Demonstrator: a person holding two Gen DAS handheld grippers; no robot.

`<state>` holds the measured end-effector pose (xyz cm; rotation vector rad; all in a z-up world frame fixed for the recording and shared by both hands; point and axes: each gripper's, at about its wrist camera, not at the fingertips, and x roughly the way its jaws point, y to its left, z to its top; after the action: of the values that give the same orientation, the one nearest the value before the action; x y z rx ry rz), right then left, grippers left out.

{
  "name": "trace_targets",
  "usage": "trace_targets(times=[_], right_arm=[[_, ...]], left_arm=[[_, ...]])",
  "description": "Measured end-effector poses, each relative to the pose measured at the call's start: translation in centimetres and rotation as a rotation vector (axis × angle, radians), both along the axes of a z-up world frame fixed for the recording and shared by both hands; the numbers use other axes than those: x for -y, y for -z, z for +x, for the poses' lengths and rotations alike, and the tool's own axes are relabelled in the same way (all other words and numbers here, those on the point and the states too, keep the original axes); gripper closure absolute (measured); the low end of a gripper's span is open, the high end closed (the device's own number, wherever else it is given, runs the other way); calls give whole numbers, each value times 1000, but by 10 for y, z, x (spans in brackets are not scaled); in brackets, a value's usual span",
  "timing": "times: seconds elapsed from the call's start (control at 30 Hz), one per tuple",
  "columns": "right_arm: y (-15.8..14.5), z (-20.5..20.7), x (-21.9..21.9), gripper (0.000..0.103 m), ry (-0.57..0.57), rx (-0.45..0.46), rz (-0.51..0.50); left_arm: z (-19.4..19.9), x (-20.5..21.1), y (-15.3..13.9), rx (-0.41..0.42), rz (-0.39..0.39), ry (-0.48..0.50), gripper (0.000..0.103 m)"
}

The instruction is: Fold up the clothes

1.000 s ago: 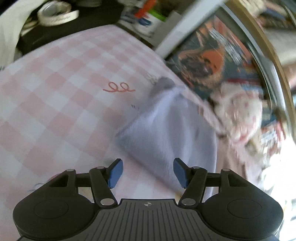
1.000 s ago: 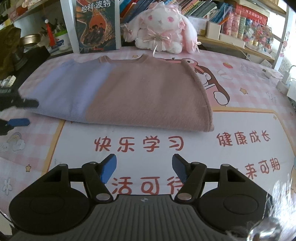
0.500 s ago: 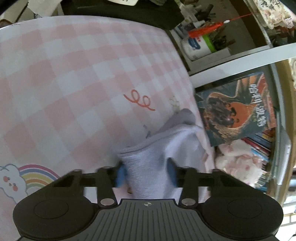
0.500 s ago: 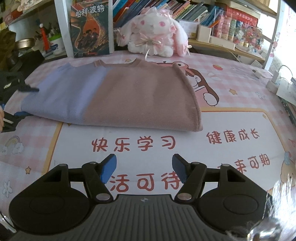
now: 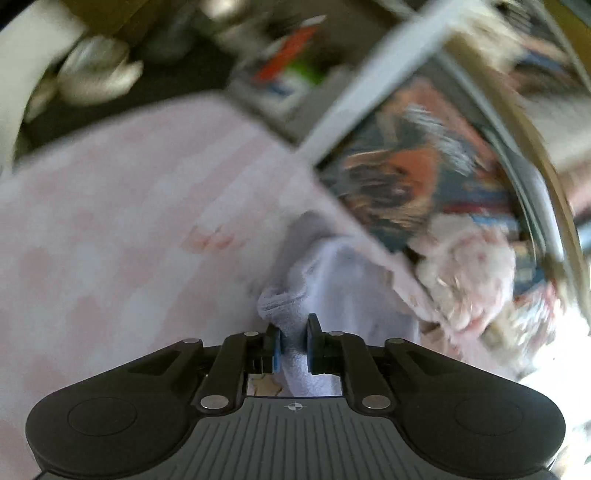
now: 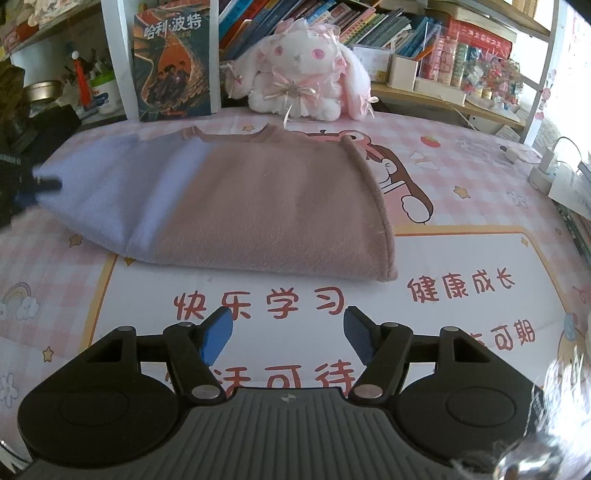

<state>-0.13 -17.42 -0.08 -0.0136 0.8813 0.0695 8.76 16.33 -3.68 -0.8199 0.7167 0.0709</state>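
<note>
Between the blue pads of the left gripper: a bunched lavender end of the one sweater, jaws clamped on it.
Right gripper w/ jaws apart, nothing between them, hovering over the red-lettered desk mat. Sweater lies flat on mat, lavender to the left, dusty pink to the right. Behind it: 1 plush bunny and 1 upright book, both against the shelf. Left view is motion-blurred.

Sunlit bookshelves behind pink-checked table
</note>
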Motion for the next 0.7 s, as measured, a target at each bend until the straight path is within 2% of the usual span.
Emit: trace_targets(times=[0.13,0.2,0.33,0.7], right_arm=[[3,1,4,39,10,-15,-9],[5,3,8,39,20,-25,-12],[3,10,17,39,38,-22,-15],[-6,57,61,39,61,30,9]], left_arm=[[1,-11,16,-38,-147,-47,78],[4,-9,21,-62,-179,-59,78],[7,-6,26,-95,-194,-89,77],[5,2,30,-60,-241,-211,79]])
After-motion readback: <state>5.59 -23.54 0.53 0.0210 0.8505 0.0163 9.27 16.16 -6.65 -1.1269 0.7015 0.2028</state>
